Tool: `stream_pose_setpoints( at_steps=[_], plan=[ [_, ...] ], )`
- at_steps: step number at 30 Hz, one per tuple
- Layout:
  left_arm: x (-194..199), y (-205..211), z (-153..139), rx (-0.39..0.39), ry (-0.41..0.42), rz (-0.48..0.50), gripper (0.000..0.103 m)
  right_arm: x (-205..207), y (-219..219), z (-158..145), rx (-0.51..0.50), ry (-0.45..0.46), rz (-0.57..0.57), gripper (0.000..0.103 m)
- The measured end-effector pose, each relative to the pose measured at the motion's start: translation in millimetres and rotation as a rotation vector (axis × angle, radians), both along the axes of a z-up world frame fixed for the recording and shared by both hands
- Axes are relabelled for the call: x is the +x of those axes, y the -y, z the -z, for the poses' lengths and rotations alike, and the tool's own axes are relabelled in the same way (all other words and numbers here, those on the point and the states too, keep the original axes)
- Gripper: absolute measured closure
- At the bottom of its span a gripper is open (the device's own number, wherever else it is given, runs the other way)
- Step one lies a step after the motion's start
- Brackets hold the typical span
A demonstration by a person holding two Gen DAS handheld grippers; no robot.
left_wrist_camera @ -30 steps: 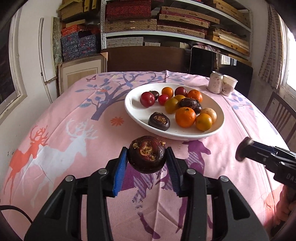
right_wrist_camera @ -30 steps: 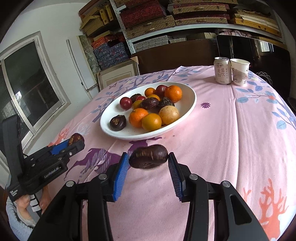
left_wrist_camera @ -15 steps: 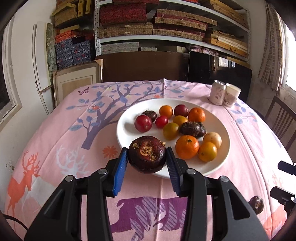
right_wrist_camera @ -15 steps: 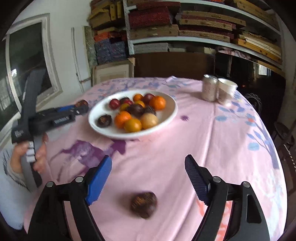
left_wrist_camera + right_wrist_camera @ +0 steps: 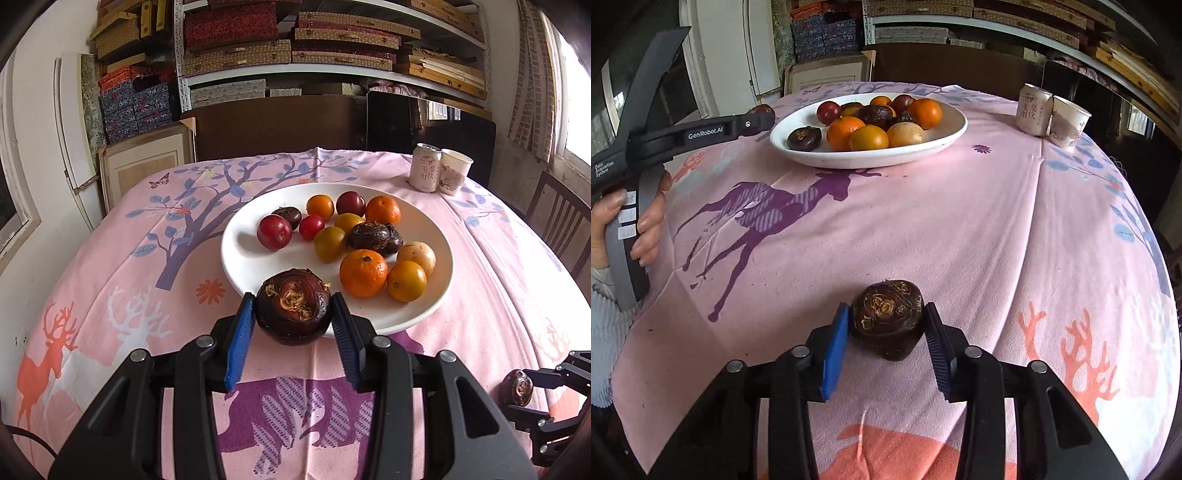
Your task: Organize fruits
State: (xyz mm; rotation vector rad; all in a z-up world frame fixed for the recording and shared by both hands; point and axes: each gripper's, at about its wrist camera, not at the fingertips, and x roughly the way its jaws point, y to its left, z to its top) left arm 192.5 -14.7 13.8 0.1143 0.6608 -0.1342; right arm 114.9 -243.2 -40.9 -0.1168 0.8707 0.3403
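Only the right wrist view showed the person's hand (image 5: 631, 225) gripping the left claw (image 5: 293, 319), which pinched a dark brown water chestnut (image 5: 293, 306) at the white oval plate (image 5: 251, 266). The right claw (image 5: 886, 328) was closing on another dark chestnut (image 5: 886, 317) resting on the pink printed surface (image 5: 960, 221).

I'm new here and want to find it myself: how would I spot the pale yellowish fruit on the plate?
Look for the big white plate on the pink tablecloth. On the side of the plate nearest the drink can, among the oranges, sits the pale yellowish fruit, just behind a small orange. It is the only pale, dull tan one; its neighbours are bright orange or dark brown.
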Motion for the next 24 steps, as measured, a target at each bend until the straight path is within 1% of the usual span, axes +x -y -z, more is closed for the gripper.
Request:
stream_pose_setpoints(
  at_steps=[2, 5, 7, 9, 12, 15, 19, 22, 23, 24],
  plan=[
    [5.2, 1.8, -6.0, 0.002, 0.006, 0.001, 0.062, 5.2, 1.0, -18.1, 0.035, 0.051, 0.018, 0.062],
    [21.2, 2.3, -23.8, -0.02, 0.022, -0.012, 0.062, 28.8, -0.6, -60.0, 0.116, 0.146, 0.053, 0.062],
    [34.0, 5.6, -35.0, -0.006, 0.041, -0.025, 0.062, 52.4, -5.5, -83.1, 0.161, 0.192, 0.08, 0.062],
    [44.4, 10.0, -40.8, 0.025, 0.072, -0.055, 0.062, 77.9, -12.8, -96.0, 0.199, 0.218, 0.106, 0.062],
    [57.2, 14.2, -37.7, 0.044, 0.096, -0.079, 0.062, 110.8, -23.2, -92.6, 0.227, 0.213, 0.136, 0.062],
    [70.2, 14.2, -23.1, 0.041, 0.067, -0.082, 0.062, 133.8, -31.5, -75.5, 0.222, 0.184, 0.149, 0.062],
    [80.9, 14.8, -5.0, 0.085, 0.053, -0.085, 0.062, 146.0, -36.2, -59.4, 0.219, 0.17, 0.139, 0.062],
    [87.9, 13.6, 2.4, 0.077, 0.038, -0.088, 0.061, 150.6, -36.2, -52.6, 0.218, 0.163, 0.131, 0.061],
    [88.7, 13.7, 4.0, 0.079, 0.035, -0.089, 0.061, 151.2, -35.5, -51.0, 0.218, 0.165, 0.135, 0.059],
    [87.4, 13.6, 4.9, 0.09, 0.043, -0.097, 0.057, 150.9, -34.9, -49.8, 0.213, 0.166, 0.141, 0.047]
  ],
)
